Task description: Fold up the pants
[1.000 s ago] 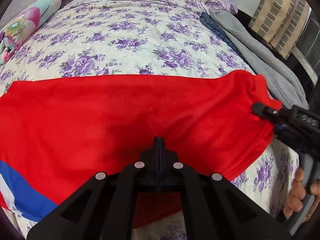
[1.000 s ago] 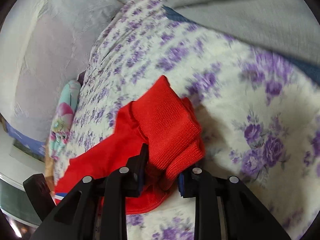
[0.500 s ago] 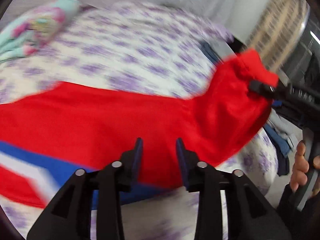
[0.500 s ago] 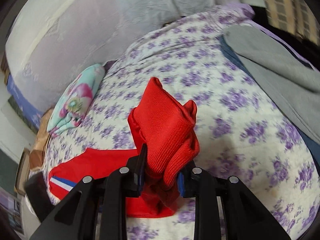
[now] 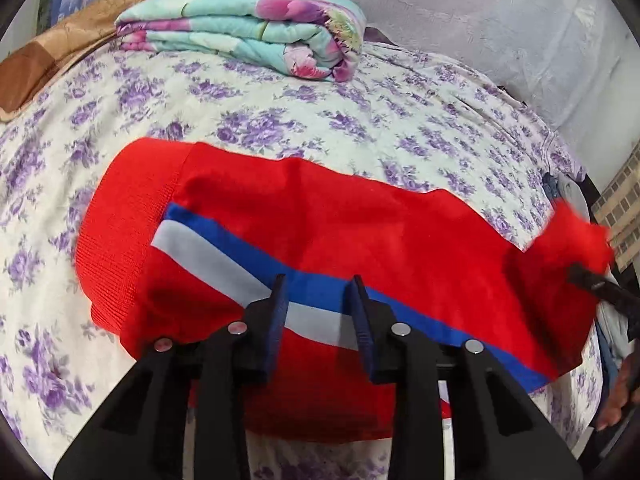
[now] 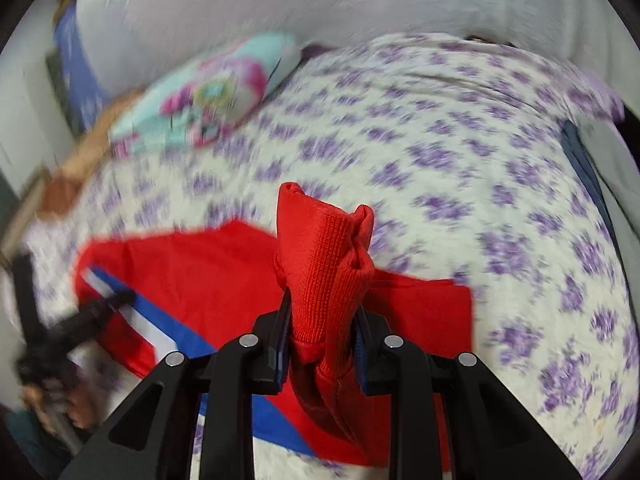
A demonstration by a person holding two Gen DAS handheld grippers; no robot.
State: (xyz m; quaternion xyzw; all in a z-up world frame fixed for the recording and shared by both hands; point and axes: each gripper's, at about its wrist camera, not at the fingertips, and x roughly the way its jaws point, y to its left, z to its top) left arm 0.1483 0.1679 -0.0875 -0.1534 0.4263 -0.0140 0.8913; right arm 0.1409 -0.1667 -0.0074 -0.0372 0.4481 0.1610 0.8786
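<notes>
Holding one bunched end of the red pants (image 6: 324,276) up off the bed (image 6: 460,152), the right gripper (image 6: 322,332) has its two fingers clenched on the ribbed cuff. I think it lifts that end so it can be laid over the rest and make a fold.

The other part of the pants (image 5: 320,240) lies flat along the near edge of the bed, with the blue and white stripe facing up. The left gripper (image 5: 318,304) hangs just above the stripe with its fingers apart and nothing between them. It may be ready to press the cloth down so it does not slide.

One pair of pants is here, and two grippers. One folded blanket (image 5: 248,28) with flowers sits at the far edge of the bed. A brown cloth (image 5: 52,60) lies at the far left corner. Some gray and blue clothes (image 5: 568,196) lie at the right edge; I cannot count them.
</notes>
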